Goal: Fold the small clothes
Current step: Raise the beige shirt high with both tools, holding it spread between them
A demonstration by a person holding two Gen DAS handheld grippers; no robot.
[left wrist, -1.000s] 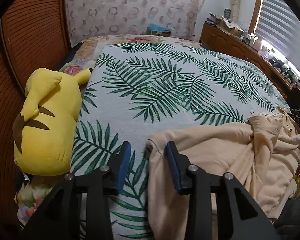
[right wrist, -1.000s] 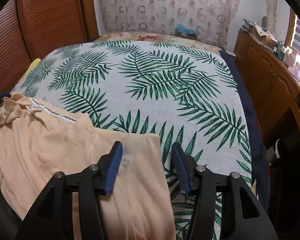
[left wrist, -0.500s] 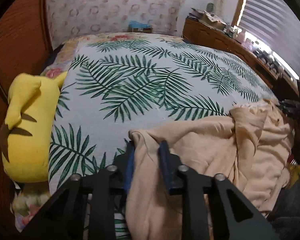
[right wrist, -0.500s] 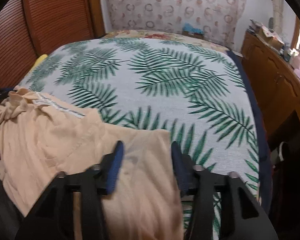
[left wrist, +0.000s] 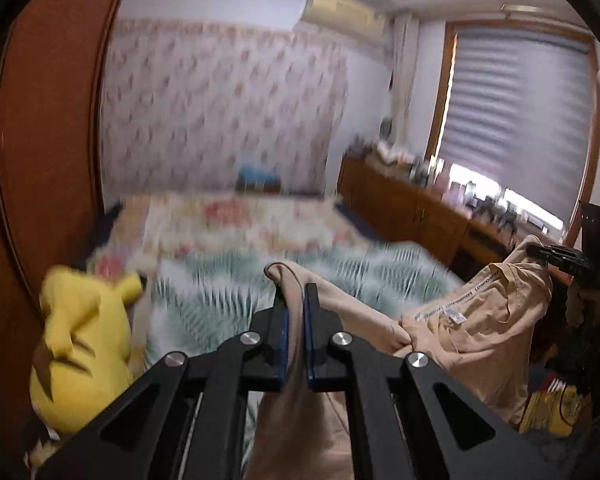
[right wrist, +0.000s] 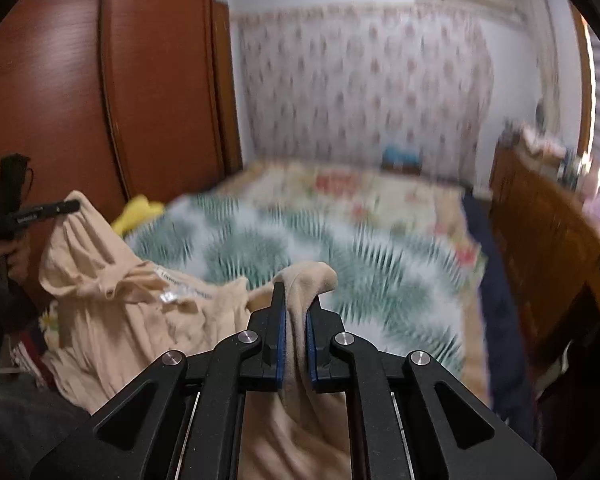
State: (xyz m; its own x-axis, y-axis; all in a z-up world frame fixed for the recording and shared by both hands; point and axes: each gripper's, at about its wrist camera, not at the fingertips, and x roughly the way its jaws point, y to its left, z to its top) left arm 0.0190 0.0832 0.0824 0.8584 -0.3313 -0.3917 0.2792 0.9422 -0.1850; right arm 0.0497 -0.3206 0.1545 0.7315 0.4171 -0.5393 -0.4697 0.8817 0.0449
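Note:
A beige garment [left wrist: 472, 332] hangs in the air between both grippers, above the palm-leaf bedspread [left wrist: 220, 296]. My left gripper [left wrist: 295, 300] is shut on one corner of it. My right gripper [right wrist: 296, 304] is shut on another corner of the same garment [right wrist: 140, 312]. Each gripper shows in the other's view: the right one [left wrist: 556, 256] at the far right, the left one [right wrist: 40, 210] at the far left, both pinching cloth. A white label strip [left wrist: 464, 296] runs along the garment's edge. The background is motion-blurred.
A yellow plush toy [left wrist: 80, 344] lies at the bed's left edge beside a wooden wardrobe [right wrist: 120, 100]. A wooden dresser [left wrist: 412, 208] with clutter stands along the window side on the right. A patterned headboard wall [right wrist: 360, 88] is at the far end.
Both grippers closed on the garment's corners and lifted it off the bed. Both views tilted upward and now look across the room.

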